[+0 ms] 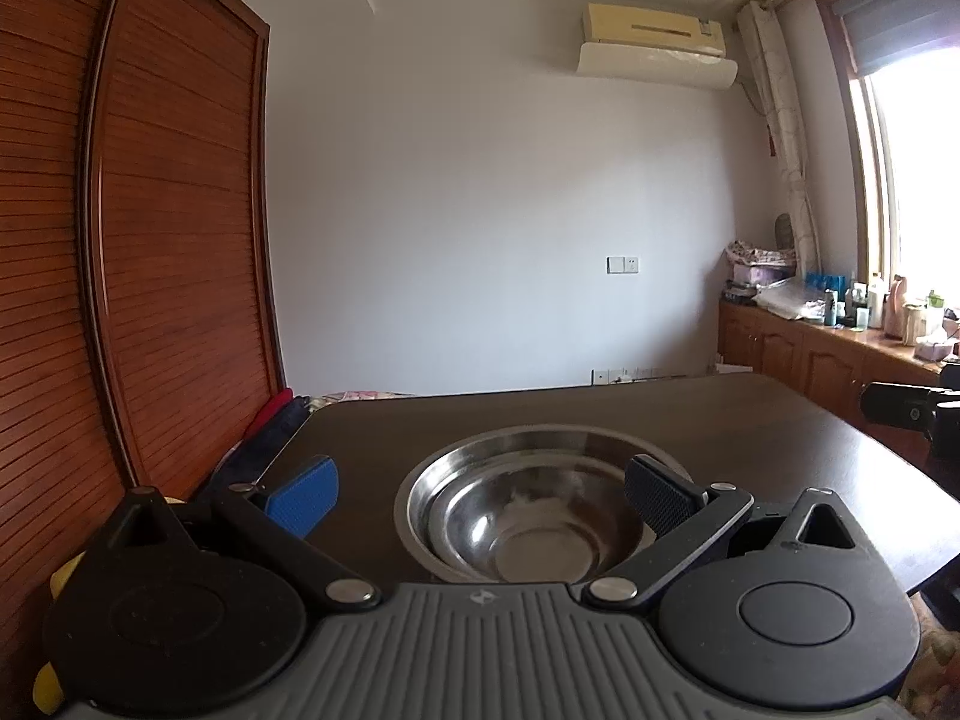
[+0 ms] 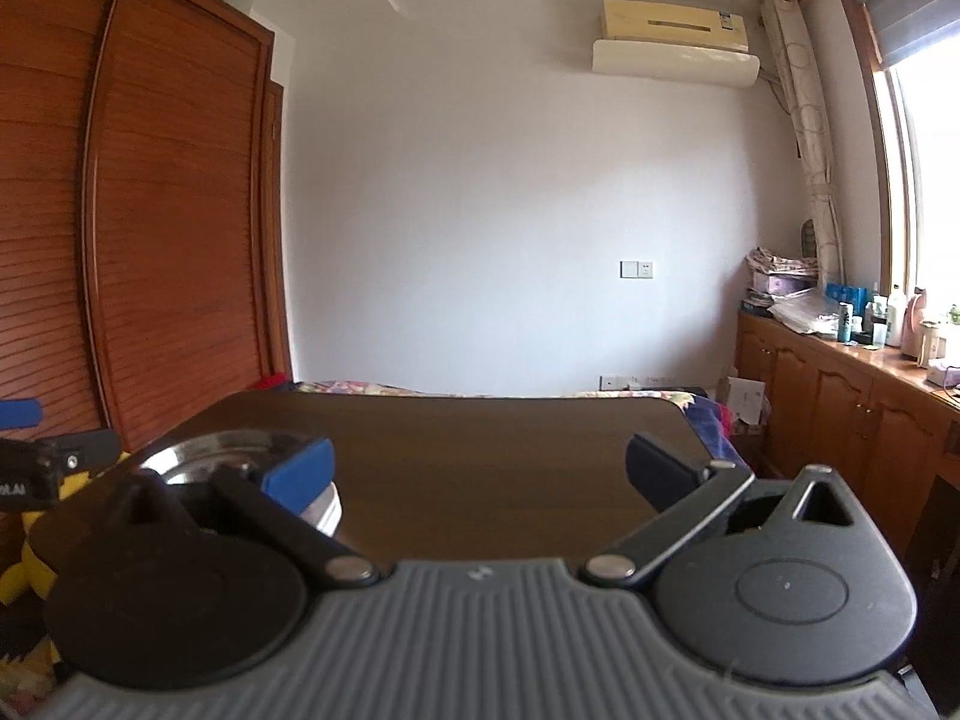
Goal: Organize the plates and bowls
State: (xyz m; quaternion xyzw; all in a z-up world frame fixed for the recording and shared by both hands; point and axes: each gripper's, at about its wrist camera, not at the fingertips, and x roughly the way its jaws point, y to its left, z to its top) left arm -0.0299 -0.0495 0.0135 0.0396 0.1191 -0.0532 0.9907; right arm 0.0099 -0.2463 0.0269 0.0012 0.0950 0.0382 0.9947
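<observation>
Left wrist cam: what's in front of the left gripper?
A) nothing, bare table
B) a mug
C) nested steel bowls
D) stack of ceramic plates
C: the steel bowls sit nested on the dark table, straight ahead of the open left gripper, whose pads touch nothing.
</observation>
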